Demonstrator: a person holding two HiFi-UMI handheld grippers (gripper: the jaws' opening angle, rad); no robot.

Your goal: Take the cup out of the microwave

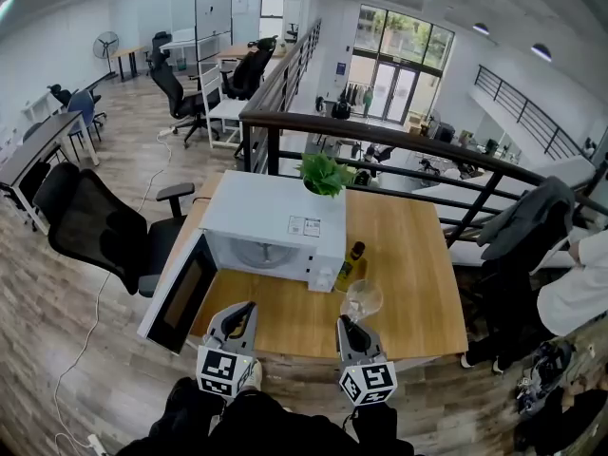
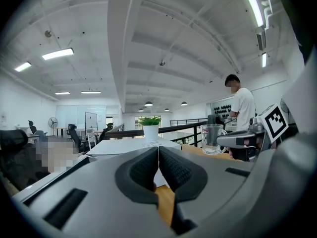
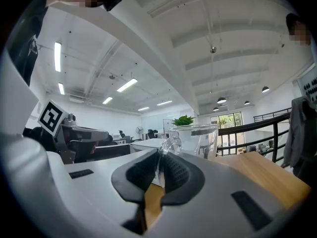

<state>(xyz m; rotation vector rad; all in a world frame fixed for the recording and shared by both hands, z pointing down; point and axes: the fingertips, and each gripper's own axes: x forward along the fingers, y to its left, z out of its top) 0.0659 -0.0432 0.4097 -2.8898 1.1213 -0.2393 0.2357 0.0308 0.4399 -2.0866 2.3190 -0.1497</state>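
desk (image 3: 265,172) — cup (image 3: 198,140) base seemingly hidden

An open-plan office is showing here: black swivel chairs (image 1: 95,231) and long desks (image 1: 36,148) are standing from nine to eleven o'clock, with a whiteboard (image 1: 213,17) and pedestal fan (image 1: 106,41) beyond. At twelve to three o'clock a dark railing (image 1: 399,139) is overlooking a lower floor of workstations (image 1: 464,137).

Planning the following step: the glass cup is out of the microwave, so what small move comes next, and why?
Probably lower the glass cup onto the wooden table: the right gripper pinches its handle, clear of the open microwave.
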